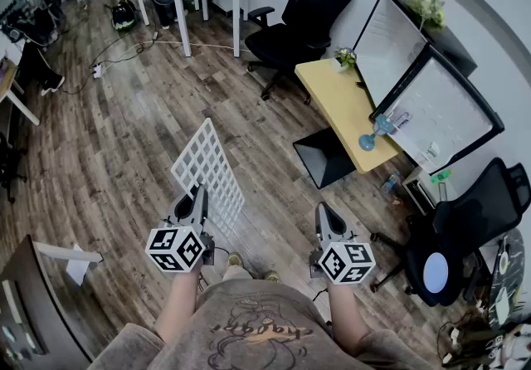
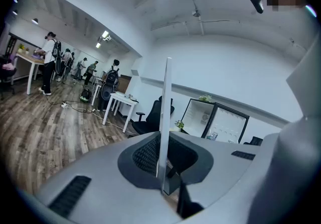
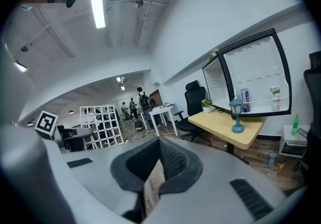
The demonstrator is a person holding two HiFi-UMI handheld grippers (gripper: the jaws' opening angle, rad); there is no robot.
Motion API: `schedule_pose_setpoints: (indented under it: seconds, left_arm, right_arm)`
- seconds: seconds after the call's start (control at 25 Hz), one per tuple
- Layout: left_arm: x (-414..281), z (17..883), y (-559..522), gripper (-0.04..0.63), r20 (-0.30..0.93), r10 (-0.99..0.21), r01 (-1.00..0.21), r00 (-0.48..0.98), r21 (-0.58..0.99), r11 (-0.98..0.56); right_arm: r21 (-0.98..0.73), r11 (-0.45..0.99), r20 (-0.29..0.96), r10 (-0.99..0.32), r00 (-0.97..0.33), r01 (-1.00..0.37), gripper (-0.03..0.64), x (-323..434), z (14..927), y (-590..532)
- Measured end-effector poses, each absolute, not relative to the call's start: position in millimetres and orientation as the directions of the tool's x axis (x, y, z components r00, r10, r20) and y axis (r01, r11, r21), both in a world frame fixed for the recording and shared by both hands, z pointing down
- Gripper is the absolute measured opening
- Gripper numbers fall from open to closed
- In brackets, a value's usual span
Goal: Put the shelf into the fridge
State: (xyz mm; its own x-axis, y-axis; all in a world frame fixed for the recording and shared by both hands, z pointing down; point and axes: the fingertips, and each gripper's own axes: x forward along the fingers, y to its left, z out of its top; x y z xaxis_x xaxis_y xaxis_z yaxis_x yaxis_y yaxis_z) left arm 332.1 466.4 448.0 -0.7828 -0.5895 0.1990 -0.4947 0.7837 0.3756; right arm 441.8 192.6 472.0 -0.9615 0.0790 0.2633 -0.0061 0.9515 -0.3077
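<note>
Shelf point(image 1: 207, 171) on edge, long axis straight ahead

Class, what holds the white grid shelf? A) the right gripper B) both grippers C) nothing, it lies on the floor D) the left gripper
D: the left gripper has its fingers closed on the edge of the white grid shelf; the right gripper is shut and empty.

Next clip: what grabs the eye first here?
The white wire grid shelf, clamped in the left gripper, juts out over the wooden floor at centre. The right gripper beside it is shut and empty; further right stands a yellow table with a small blue lamp.
</note>
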Motion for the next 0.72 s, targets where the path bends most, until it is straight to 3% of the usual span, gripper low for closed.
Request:
schedule_pose_setpoints:
  seconds: [0.72]
  left_arm:
    - [283.2,448.1,466.4,0.048,0.199,-0.629,-0.533,-0.751,0.379,0.756]
  right_arm:
    - [-0.348,0.935,0.286,0.045,-0.957,-0.060,0.000,400.2,490.1,201.8]
